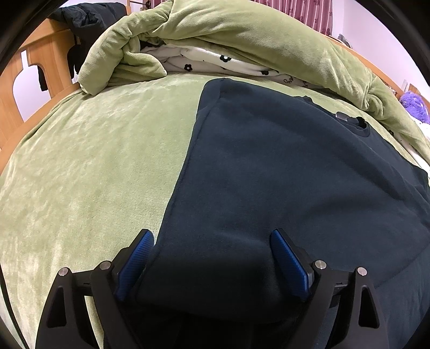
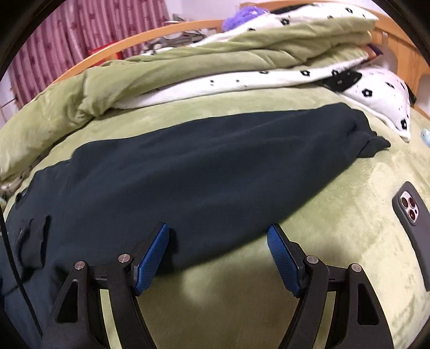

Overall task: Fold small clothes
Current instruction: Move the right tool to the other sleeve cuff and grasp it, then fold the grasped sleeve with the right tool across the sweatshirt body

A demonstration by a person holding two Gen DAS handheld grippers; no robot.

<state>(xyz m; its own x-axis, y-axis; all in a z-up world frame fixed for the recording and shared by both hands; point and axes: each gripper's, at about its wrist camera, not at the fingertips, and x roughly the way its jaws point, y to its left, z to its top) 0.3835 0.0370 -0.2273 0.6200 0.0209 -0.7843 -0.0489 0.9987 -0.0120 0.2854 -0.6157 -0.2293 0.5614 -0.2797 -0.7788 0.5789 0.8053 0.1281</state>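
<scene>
Item: dark sweatshirt (image 1: pixel 282 174), navy, laid flat on a green bed cover (image 1: pixel 88 174). Left tongs (image 1: pixel 212 237): jaws spread wide, blue pads (image 1: pixel 137 257) set either side of the sweatshirt's near edge, cloth lying between them and running into shadow under the frame; nothing pinched. The garment's straight side seam runs away from the left pad towards a far corner; the neckline (image 1: pixel 360 126) with a pale label lies far ahead and to the right of these tongs. Right tongs (image 2: pixel 217 233): jaws likewise spread wide, gripping nothing; left pad (image 2: pixel 153 257) over the sweatshirt's (image 2: pixel 188 171) near edge, right pad over bare bed cover (image 2: pixel 336 241); whether either pad touches the cloth cannot be told. A sleeve stretches away ahead and to the right of these tongs, ending in a ribbed cuff (image 2: pixel 376 143). Other items: phone (image 2: pixel 414 222) in a dark case, camera side up, on the cover well right of the right tongs; rumpled green quilt (image 1: pixel 242 35) with white flower-print lining (image 2: pixel 242 77), heaped beyond the sweatshirt in both views; white flower-print pillow (image 2: pixel 381 99) beyond the cuff; purple plush thing (image 1: pixel 415 104) at far right of the left view; wooden bed frame (image 1: pixel 48 53) with dark clothing (image 1: pixel 88 18) hung over it, far left; striped pink curtain (image 2: pixel 67 40) behind.
</scene>
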